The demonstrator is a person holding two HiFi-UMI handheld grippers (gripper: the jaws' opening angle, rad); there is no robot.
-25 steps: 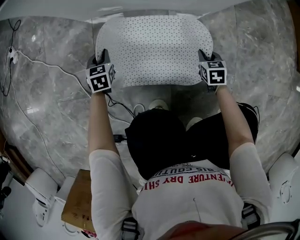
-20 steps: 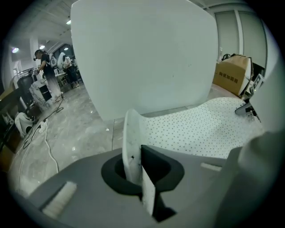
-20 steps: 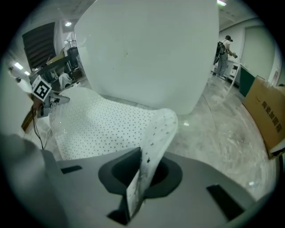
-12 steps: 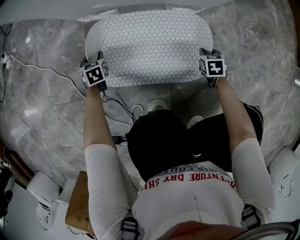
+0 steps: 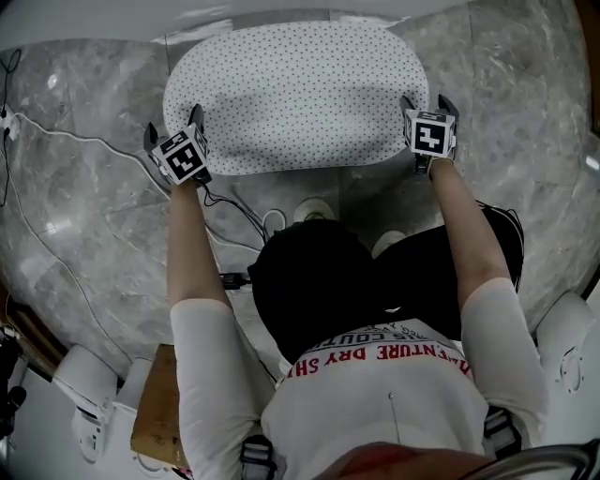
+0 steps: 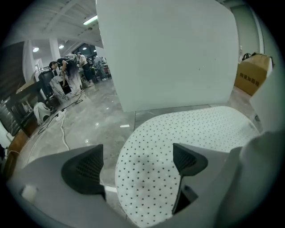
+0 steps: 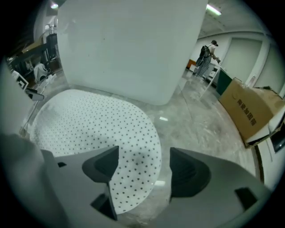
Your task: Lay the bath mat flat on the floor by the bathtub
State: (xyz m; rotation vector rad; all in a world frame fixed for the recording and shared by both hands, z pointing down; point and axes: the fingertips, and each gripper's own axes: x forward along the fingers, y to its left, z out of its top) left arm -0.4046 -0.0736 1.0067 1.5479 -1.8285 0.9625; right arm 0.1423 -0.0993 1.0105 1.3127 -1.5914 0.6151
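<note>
The white bath mat with small dark dots lies spread flat on the grey marble floor, its far edge against the white bathtub. My left gripper is at the mat's near left corner. Its jaws are opening, and the mat edge lies between them without either pad pressing on it. My right gripper is at the near right corner, jaws also opening. There the mat edge reaches under the left pad and the floor shows in the gap. The bathtub wall rises just beyond.
A white cable runs over the floor at the left and a black cable lies by the person's feet. A cardboard box stands behind at the lower left, another box at the right. People stand far off.
Both grippers went from shut on the mat's near corners to open. The left gripper moved left and the mat spread wider and settled flat by the tub.
</note>
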